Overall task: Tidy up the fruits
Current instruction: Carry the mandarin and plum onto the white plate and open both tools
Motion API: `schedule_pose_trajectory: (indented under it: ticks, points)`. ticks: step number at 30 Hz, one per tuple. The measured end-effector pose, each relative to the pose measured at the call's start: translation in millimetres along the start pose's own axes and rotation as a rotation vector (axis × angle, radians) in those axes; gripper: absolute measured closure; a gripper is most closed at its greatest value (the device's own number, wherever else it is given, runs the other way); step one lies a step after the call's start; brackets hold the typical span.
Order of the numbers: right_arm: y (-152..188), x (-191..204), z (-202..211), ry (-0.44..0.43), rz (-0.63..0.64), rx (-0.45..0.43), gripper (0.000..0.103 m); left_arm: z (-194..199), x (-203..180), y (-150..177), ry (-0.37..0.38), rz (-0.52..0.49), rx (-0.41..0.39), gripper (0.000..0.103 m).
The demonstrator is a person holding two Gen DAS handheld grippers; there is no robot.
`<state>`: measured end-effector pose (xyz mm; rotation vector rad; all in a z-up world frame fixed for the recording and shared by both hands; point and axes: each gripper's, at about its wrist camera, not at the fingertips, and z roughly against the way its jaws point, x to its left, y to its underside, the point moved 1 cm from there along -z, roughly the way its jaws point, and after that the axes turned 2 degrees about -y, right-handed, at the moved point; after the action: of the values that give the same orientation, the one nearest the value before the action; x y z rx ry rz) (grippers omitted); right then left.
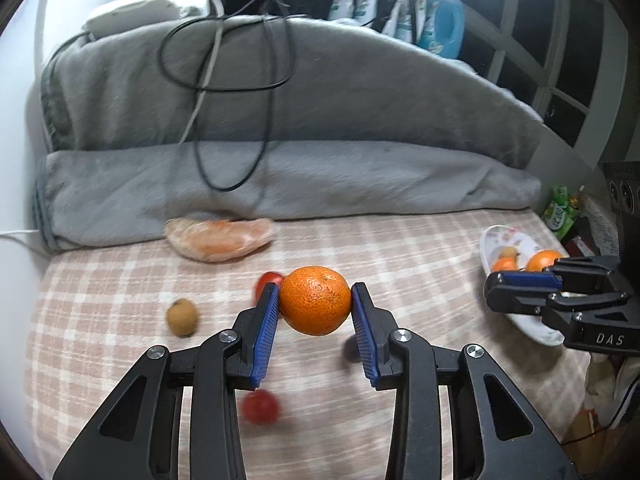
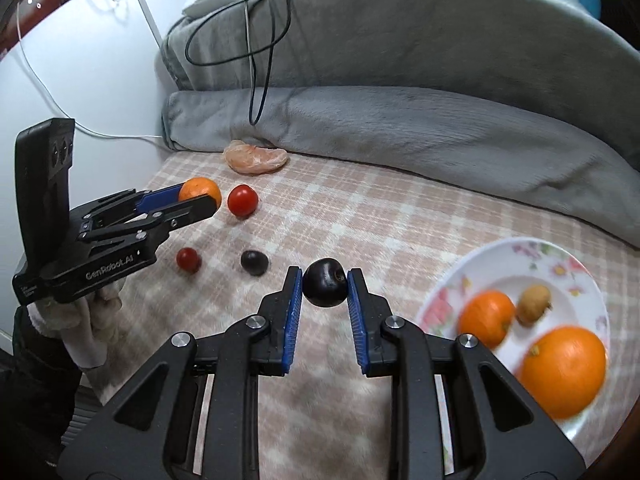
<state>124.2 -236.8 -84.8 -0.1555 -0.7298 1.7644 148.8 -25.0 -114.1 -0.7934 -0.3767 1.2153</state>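
Note:
My left gripper (image 1: 315, 300) is shut on an orange mandarin (image 1: 315, 300) and holds it above the checked bedcover; it also shows in the right wrist view (image 2: 208, 200). My right gripper (image 2: 324, 290) is shut on a dark grape (image 2: 325, 287), held above the cover left of the floral plate (image 2: 576, 264). The plate holds two oranges (image 2: 563, 372) (image 2: 486, 318) and a brown longan (image 2: 533, 305). On the cover lie two red tomatoes (image 2: 242, 200) (image 2: 188, 260), another dark grape (image 2: 254, 262), a longan (image 1: 182, 317) and a peeled citrus piece (image 2: 256, 161).
A rolled grey blanket (image 2: 400, 128) with black cables (image 2: 260, 40) draped over it bounds the far side. A white wall (image 2: 100, 92) is at the left. The plate sits at the bed's right edge, with packets (image 1: 560, 212) beyond it.

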Motion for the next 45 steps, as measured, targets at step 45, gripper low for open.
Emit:
schedule_pose_trajectory:
  ticks: [45]
  points:
    - [84.9,-73.3,71.6,0.061,-0.132,-0.042,0.079,-33.8,-166.1,-22.4,0.26,-0.158,0.036,0.068]
